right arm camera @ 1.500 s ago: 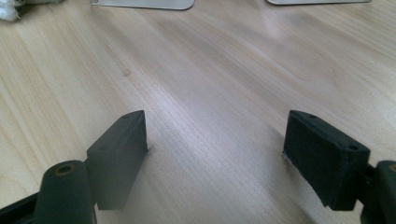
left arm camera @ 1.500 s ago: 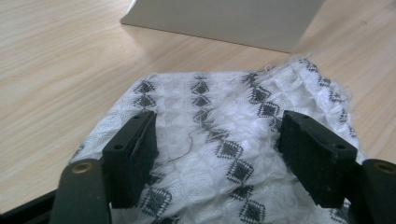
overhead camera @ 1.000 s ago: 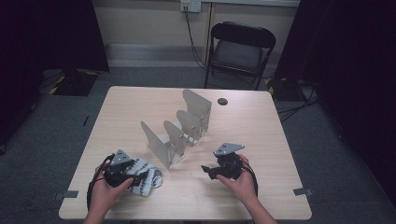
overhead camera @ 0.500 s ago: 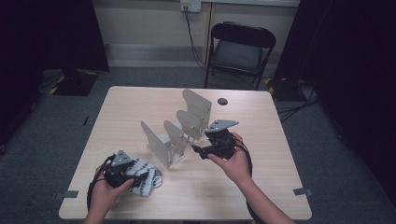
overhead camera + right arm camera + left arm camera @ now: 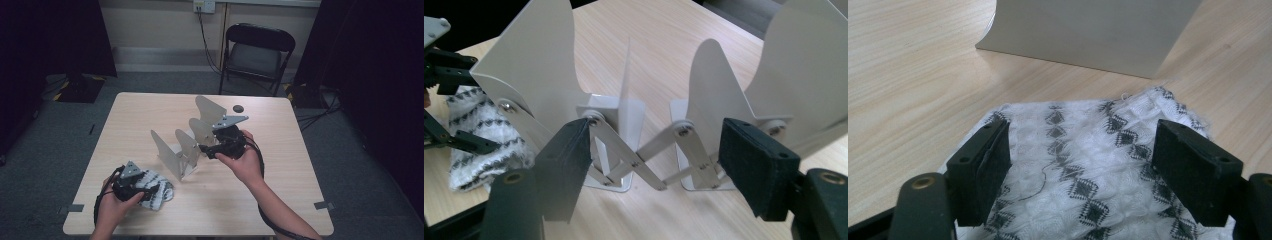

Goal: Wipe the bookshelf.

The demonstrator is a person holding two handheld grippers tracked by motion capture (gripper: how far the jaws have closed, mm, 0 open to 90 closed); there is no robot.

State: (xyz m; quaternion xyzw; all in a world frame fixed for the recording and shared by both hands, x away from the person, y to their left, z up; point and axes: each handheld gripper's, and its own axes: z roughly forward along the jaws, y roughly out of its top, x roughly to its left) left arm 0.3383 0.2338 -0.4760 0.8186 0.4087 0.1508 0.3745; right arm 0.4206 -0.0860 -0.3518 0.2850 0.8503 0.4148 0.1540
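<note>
Bench (image 5: 300, 200) of pale wood is seen from the high view, with a metal accordion-style divider rack (image 5: 192, 140) standing at its middle, four curved plates in a diagonal row. A small dark disc (image 5: 238, 108) lies beyond the rack. The left tongs (image 5: 150, 192) are held low at the near left corner, over a crumpled white cloth with black diamond bands (image 5: 157, 192). The right tongs (image 5: 203, 148) are raised beside the rack's middle plates, pointed at them.

Left gripper view: the cloth (image 5: 1088, 165) is spread flat under and between the jaws, a loose thread lying on it, one rack plate (image 5: 1093, 30) just beyond. The left tongs (image 5: 1080, 170) stand wide open; the pads sit above the fabric and nothing is pinched.

Right gripper view: the rack's scissor linkage (image 5: 649, 160) with its rivets is framed between the jaws, plates rising on either side, and the cloth (image 5: 479, 135) is seen past them at left. The right tongs (image 5: 654, 165) are open with nothing gripped; the jaws have just been closing slightly, no plate yet between the pads.

Judgement: a grip on the rack appears to be in preparation. A single plate edge should be taken squarely, clear of the linkage, so the rack is steadied and not folded. The cloth looks soft, limp and easily bunched.
</note>
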